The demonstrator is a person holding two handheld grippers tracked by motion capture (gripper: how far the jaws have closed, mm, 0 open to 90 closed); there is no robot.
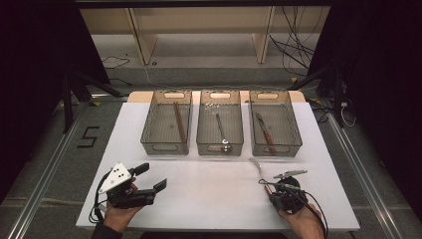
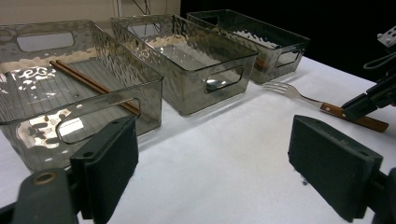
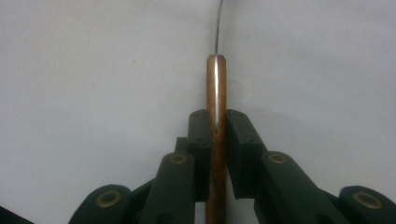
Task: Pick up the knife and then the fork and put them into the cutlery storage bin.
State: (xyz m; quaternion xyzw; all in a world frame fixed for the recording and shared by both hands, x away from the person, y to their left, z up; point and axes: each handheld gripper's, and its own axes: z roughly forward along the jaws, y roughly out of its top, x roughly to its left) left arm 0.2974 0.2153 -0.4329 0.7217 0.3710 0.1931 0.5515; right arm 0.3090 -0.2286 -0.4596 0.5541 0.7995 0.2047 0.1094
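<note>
A fork (image 1: 259, 169) with a brown wooden handle lies on the white table (image 1: 209, 194), tines toward the bins. My right gripper (image 1: 271, 188) is shut on the fork handle (image 3: 216, 121), seen edge-on between the jaws; the fork (image 2: 327, 106) also shows in the left gripper view. My left gripper (image 1: 152, 177) is open near the table's front left, nothing between its fingers (image 2: 109, 158). Three clear bins stand at the back: the left bin (image 1: 165, 122) holds chopsticks (image 1: 179, 122), the middle bin (image 1: 220, 122) a spoon (image 1: 221, 130), the right bin (image 1: 274, 122) a knife (image 1: 264, 132).
The white table's front edge runs just below both hands. Open tabletop lies between the grippers and the bins. Cables and dark stands (image 1: 74, 89) sit on the floor beyond the table, with wooden shelving legs (image 1: 144, 45) behind.
</note>
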